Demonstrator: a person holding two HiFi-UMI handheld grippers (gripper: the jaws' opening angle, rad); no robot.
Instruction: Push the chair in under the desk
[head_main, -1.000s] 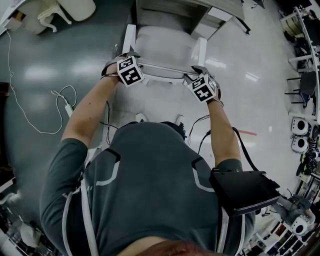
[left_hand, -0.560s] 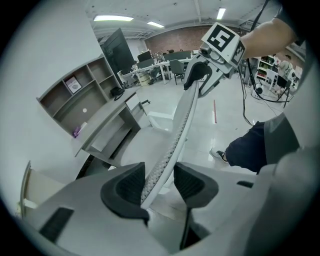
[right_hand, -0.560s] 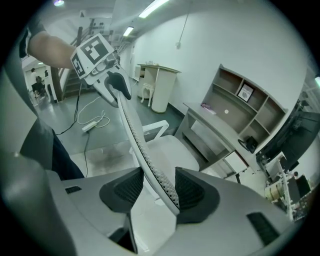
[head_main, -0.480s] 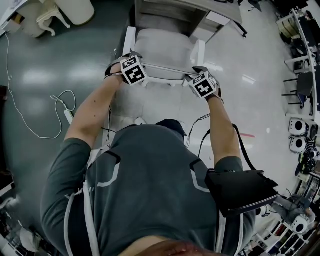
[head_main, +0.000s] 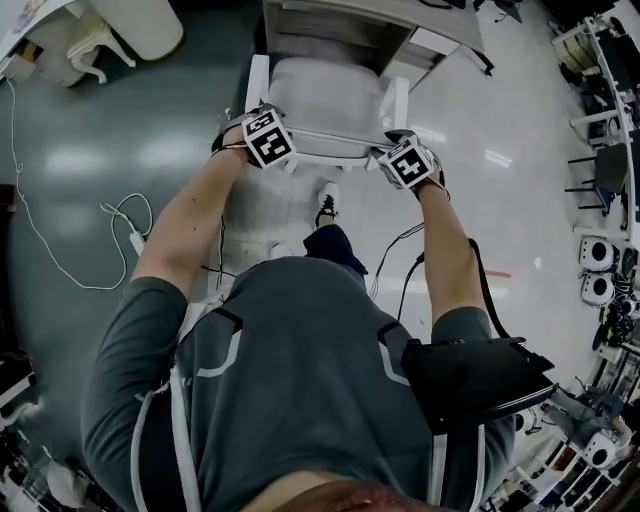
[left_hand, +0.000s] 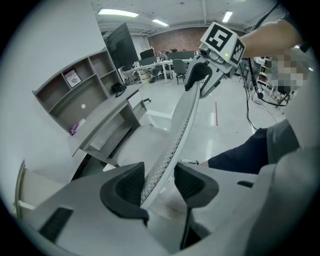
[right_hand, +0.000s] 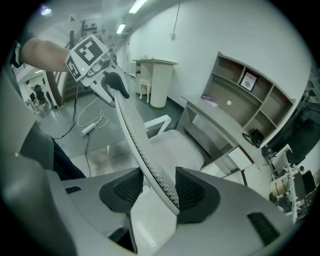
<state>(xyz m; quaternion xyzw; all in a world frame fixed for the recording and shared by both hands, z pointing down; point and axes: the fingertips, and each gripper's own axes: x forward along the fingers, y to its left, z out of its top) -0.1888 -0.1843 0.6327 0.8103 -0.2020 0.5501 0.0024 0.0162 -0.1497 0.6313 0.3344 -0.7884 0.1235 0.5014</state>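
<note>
The white chair with a padded seat (head_main: 325, 95) and a perforated backrest (head_main: 330, 140) stands facing the grey desk with an open shelf unit on top (left_hand: 100, 120). In the head view the far end of the seat meets the desk's front edge. The person stands behind the chair with both arms stretched forward, one gripper at each end of the backrest's top rim. In its own view, the left gripper (left_hand: 159, 181) straddles that rim and its jaws are opening. The perforated edge leans against one dark ribbed pad (left_hand: 127, 187), while a clear gap shows on the side of the other pad (left_hand: 192, 182), so the jaws do not clamp the rim. The right gripper (right_hand: 155, 187) likewise has the rim between widely parted jaws. There the edge lies close against the pad nearer the desk (right_hand: 192, 190) and stands apart from the other pad. On the glossy grey floor (head_main: 80, 200) to the person's left lies a white power strip with a looping cable (head_main: 135, 215). One dark trouser leg with a light shoe (head_main: 327, 200) is stepped forward just behind the chair.
</note>
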